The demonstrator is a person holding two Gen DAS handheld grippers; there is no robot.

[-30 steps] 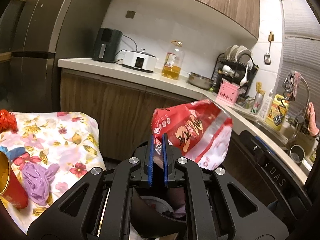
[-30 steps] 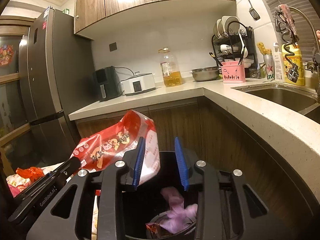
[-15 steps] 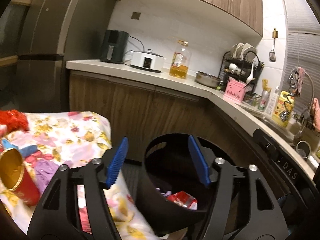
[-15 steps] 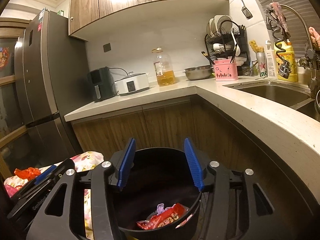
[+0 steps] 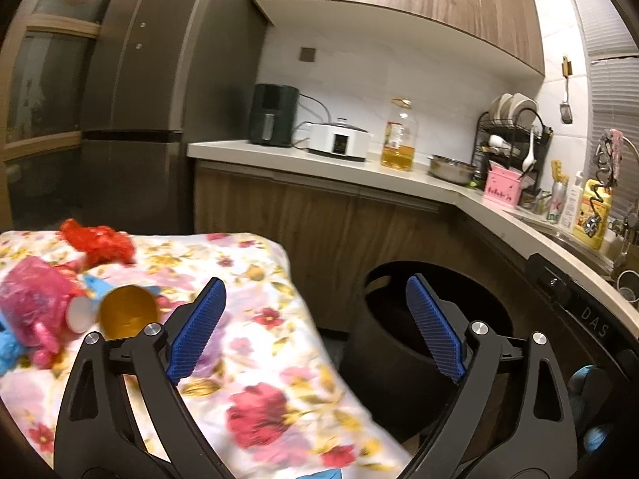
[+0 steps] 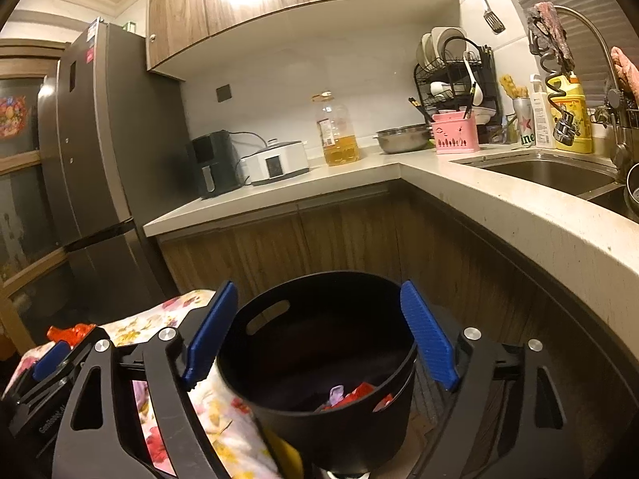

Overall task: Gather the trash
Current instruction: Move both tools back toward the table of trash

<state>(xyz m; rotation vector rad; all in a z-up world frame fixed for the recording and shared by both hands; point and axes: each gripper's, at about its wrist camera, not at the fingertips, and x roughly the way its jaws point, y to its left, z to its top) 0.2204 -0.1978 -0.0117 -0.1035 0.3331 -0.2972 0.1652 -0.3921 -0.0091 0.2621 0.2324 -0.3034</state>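
Note:
A black trash bin stands on the floor beside a table under a floral cloth. Red and pale wrappers lie inside it. My left gripper is open and empty, over the table's right edge, with the bin to its right. On the cloth to its left lie a gold-mouthed red can, a pink wrapper, a red crumpled wrapper and a bit of blue trash. My right gripper is open and empty, above the bin.
Wooden cabinets under an L-shaped counter run behind and right of the bin, with a sink. A tall fridge stands behind the table. The left gripper shows at the right wrist view's lower left.
My left gripper opened and let the red snack bag drop into the bin, then swung left over the table. My right gripper opened wider and stayed over the bin.

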